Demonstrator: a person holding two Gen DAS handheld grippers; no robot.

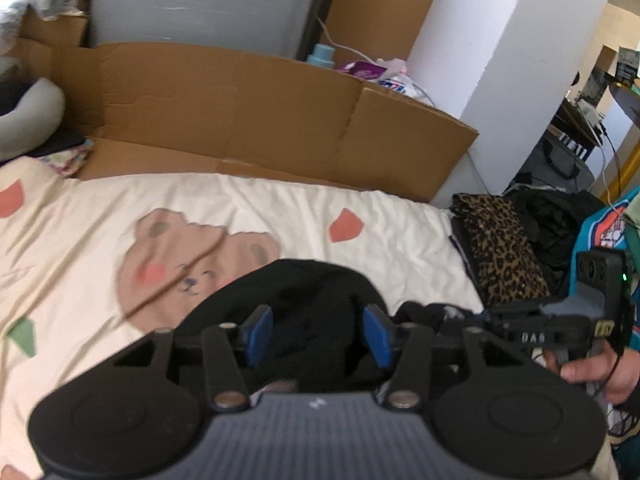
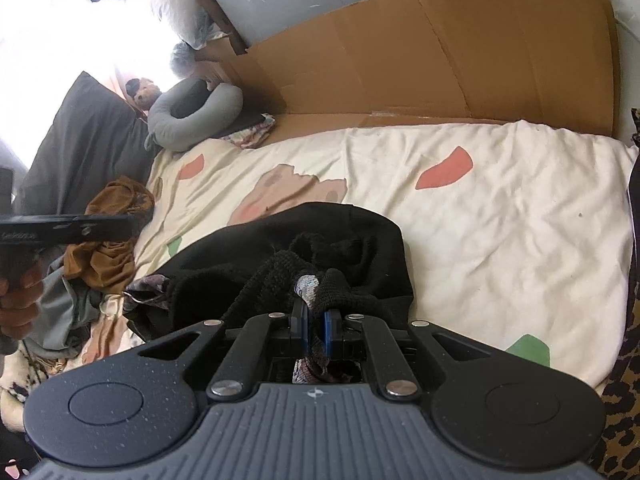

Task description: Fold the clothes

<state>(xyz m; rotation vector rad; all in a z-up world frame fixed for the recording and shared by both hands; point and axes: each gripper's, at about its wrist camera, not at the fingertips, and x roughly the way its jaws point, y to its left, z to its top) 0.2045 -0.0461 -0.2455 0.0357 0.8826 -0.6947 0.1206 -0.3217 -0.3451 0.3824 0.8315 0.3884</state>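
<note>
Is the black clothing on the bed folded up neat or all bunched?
Bunched. The black garment lies in a rumpled heap on the bedsheet, one part pinched in the right hand-held gripper.

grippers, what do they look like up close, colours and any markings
Both match: the left gripper and right gripper have matte black linkage arms with silver pivot pins, blue pads on the fingertips, two round black discs, and a ribbed grey body bearing a small white mark. From the left wrist view, the right gripper's side shows white lettering, a green light and a thin black cable by the bare hand.
</note>
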